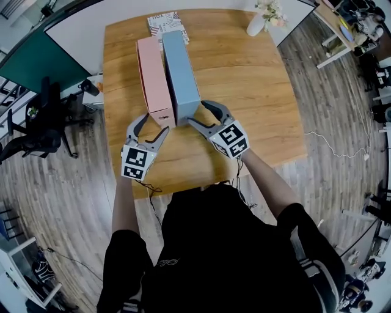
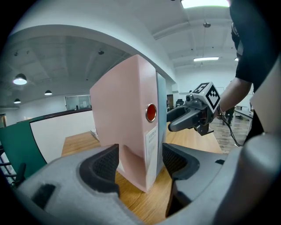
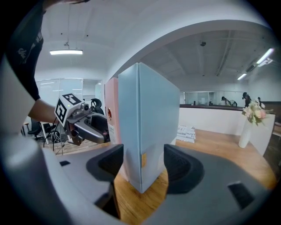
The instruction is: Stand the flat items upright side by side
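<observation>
Two box files stand upright side by side on the wooden table (image 1: 256, 92), touching along their length: a pink one (image 1: 153, 73) on the left and a blue one (image 1: 181, 67) on the right. My left gripper (image 1: 156, 122) straddles the pink file's (image 2: 127, 114) near left corner, its pads close on either side but not clamping it. My right gripper (image 1: 197, 114) straddles the blue file's (image 3: 151, 118) near right corner the same way. Each gripper shows in the other's view: the right gripper (image 2: 170, 121) beyond the blue edge (image 2: 161, 114), the left gripper (image 3: 104, 129) beside the pink spine.
A white vase of flowers (image 1: 264, 18) stands at the table's far right corner. A patterned stack of booklets (image 1: 166, 23) lies behind the files at the far edge. Off the table's left side are an office chair (image 1: 36, 122) and a green partition (image 1: 36, 61).
</observation>
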